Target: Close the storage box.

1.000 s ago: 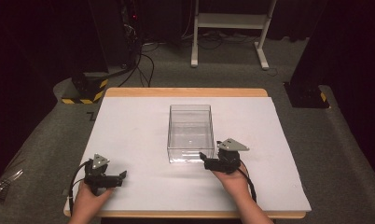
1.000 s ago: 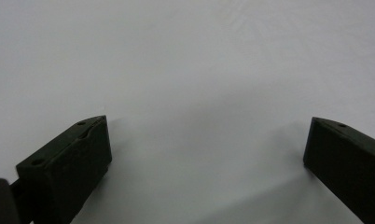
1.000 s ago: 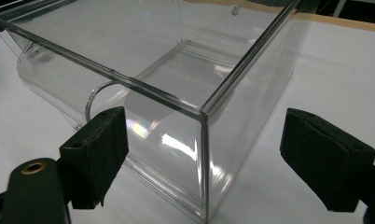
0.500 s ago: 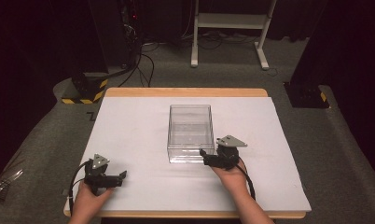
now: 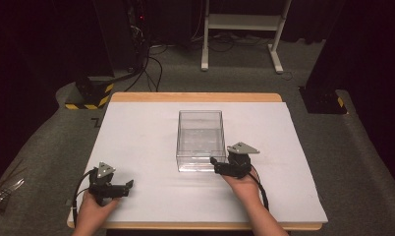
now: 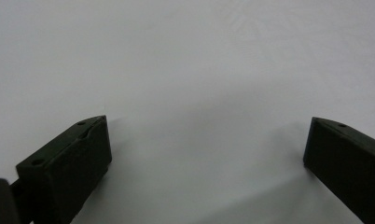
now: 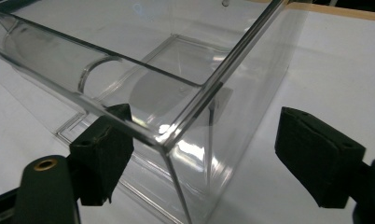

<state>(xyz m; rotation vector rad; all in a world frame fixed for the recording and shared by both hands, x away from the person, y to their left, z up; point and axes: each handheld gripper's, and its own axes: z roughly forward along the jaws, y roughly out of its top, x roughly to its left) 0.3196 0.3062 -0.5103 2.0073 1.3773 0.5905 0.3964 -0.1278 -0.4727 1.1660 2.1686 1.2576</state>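
Clear plastic box [image 5: 200, 140] sits open-topped at table centre on the white sheet [image 5: 136, 142]. It's rectangular, long axis running 12 to 6, walls fully transparent, nothing visible inside. In the right gripper view the box [image 7: 143, 93] shows a thin glossy rim, a rounded moulded feature along one wall and a raised panel outline in the floor.

Right gripper [image 5: 216, 165] sits at the box's 4 o'clock corner, right hand [image 5: 242, 184] behind it at 6. Jaws spread wide. In the right gripper view that gripper [image 7: 209, 154] straddles the near corner: one jaw is seen through the clear wall, the other stands outside, apart from the side wall. Can't tell whether either pad touches.

Left gripper [image 5: 126, 187] is at the table's 7 o'clock, well apart from the box, held by the left hand [image 5: 92, 211]. Its own view shows the left gripper [image 6: 206, 128] with jaws wide apart over bare white sheet [image 6: 185, 60], gripping nothing.
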